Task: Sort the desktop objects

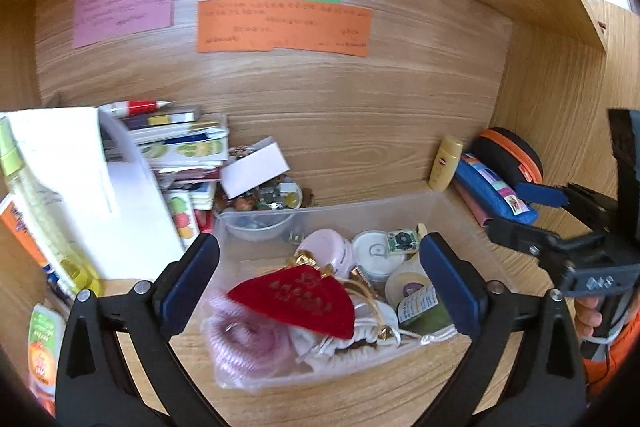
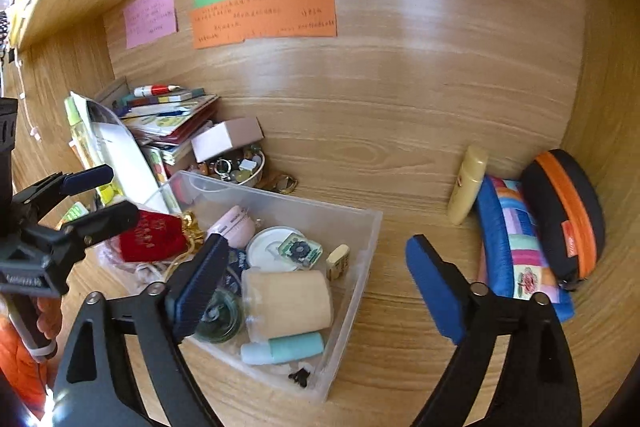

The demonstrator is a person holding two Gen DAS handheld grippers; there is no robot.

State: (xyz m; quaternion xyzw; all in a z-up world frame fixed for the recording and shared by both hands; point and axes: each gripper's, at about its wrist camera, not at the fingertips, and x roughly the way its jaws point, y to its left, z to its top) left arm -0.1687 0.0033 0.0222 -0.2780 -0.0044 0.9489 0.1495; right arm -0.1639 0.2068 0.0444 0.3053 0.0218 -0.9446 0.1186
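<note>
A clear plastic bin [image 1: 360,205] sits on the wooden desk, holding a red velvet pouch [image 1: 304,299], a pink scrunchie [image 1: 240,339], a white drawstring pouch [image 1: 352,343], a pink jar [image 1: 328,247] and a white round tin [image 1: 372,251]. My left gripper [image 1: 320,267] hovers open over the bin's near side, nothing between its pads. In the right wrist view the bin [image 2: 372,227] also shows a beige jar [image 2: 288,299] and a teal bottle [image 2: 288,347]. My right gripper [image 2: 316,247] is open above the bin's right corner, empty.
Books and cards [image 1: 180,143] are stacked at the back left beside a bowl of trinkets [image 2: 240,171]. A yellow bottle [image 2: 468,187], a blue patchwork case [image 2: 516,239] and a black-and-orange case [image 2: 568,211] lie at the right wall. A spray bottle [image 1: 40,211] stands far left.
</note>
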